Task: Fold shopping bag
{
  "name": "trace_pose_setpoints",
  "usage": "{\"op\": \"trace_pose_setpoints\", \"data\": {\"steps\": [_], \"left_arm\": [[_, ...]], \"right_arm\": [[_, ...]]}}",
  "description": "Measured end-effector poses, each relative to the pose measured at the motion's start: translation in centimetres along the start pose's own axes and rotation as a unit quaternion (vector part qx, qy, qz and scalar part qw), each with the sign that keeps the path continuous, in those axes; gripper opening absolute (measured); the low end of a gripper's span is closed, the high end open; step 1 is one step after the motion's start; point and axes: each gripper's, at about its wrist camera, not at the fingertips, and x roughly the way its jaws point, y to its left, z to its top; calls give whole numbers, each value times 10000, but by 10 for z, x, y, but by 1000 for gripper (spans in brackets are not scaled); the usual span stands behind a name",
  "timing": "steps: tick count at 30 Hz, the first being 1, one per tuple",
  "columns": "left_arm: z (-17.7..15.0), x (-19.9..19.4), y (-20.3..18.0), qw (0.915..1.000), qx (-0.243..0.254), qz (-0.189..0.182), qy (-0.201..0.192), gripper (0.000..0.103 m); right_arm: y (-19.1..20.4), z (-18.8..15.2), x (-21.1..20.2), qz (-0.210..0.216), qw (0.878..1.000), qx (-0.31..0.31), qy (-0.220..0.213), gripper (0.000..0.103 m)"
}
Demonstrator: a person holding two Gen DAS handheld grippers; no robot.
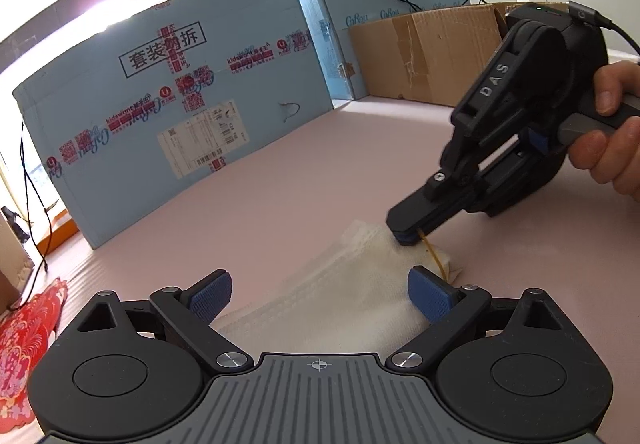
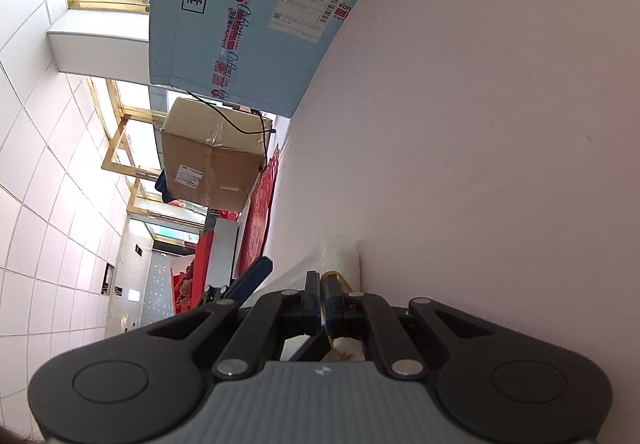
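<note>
A white shopping bag (image 1: 340, 296), folded into a small bundle, lies on the pink tabletop (image 1: 320, 164). My left gripper (image 1: 320, 294) is open, its blue pads (image 1: 210, 294) on either side of the bundle's near end. A hand holds my right gripper (image 1: 406, 236), which comes in from the right, rolled on its side. It is shut on a yellow rubber band (image 1: 434, 260) at the bundle's far right corner. In the right wrist view the right gripper (image 2: 322, 284) pinches the rubber band (image 2: 338, 278) over the bag (image 2: 332, 256). One left finger (image 2: 252, 280) shows beside it.
A large light-blue carton (image 1: 180, 92) stands along the back of the table, with a brown carton (image 1: 424, 52) to its right. Red paper cuttings (image 1: 24, 340) lie at the left edge. Black cables (image 1: 36, 180) hang at the left.
</note>
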Motion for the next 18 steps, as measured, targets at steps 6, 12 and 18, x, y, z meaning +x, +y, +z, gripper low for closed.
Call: {"op": "trace_pose_setpoints", "data": {"steps": [6,12,18], "left_arm": [[-3,3,4,9998,-154,-91,36,97],[-4,3,1,10000,-68,-17,9,97],[-3,3,-1,10000,-36,24,-5,98]], "right_arm": [[5,28,37,-242,9993,-238,154,1],[19,49,65,-431,9953,-610,623,0],[69,31,111,-510,9682,-1530,1913,6]]}}
